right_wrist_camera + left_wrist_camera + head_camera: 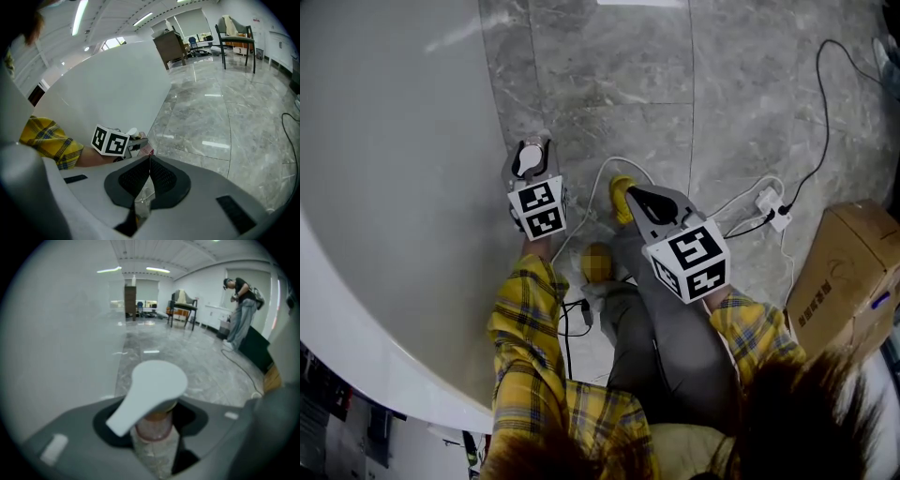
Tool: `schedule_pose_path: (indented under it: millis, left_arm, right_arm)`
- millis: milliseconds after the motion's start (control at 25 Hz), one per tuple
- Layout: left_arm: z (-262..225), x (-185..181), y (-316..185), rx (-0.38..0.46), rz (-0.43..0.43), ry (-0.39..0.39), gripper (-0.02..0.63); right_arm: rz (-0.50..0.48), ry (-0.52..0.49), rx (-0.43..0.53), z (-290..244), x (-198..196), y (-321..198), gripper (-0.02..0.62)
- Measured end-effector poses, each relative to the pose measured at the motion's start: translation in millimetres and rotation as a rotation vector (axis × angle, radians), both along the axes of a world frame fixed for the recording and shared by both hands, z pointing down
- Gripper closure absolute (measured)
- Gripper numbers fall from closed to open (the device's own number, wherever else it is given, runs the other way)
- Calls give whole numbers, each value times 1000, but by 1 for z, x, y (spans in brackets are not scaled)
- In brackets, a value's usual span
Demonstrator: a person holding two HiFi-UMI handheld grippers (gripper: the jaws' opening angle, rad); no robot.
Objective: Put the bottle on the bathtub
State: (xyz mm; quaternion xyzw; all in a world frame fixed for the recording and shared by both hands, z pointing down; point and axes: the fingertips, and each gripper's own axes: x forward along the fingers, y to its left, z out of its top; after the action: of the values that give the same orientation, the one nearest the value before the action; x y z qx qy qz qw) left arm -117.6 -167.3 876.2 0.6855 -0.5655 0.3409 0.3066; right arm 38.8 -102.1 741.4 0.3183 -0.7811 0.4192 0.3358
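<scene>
The bottle has a white pump head and a pinkish neck, and my left gripper is shut on it. In the head view this gripper hangs over the grey floor right beside the white bathtub, with the bottle's white top showing between the jaws. The bottle's lower body is hidden. My right gripper is a short way to the right, over the floor, with its pads closed together on nothing. The right gripper view shows the left gripper against the bathtub wall.
A cardboard box stands at the right. A white power strip and cables lie on the floor. My grey-trousered legs and a yellow shoe are below the grippers. Far off are a person and a chair.
</scene>
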Motion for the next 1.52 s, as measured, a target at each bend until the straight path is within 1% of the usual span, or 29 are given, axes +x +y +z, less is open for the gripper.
schedule_pose_path:
  millis: [200,400,760,1080,1240,1400,1520]
  left_arm:
    - [2,-1,-5,34,-11,0,388]
    - [2,-1,-3,48,-5,1,387]
    - [1,2,-2,67,23,-14,385]
    - [1,-4,7,58,12,-10,376]
    - [0,-8,11,56,-7,-5,368]
    - [-4,-10,11,56,-6,-8,351]
    - [-8,-9,12,52,6,-7,351]
  right_arm:
    - [7,9,4,7,7,-3,581]
    - [29,17,7,9,12,-4,581]
    - [18,14,9,7,5,1,580]
    - [12,18,17,4,0,4,581]
    - [-1,16,18,2,-4,7,581]
    - [-4,14,24,-2,-6,8,581]
    - [-4,15,28,-7,-7,9,581]
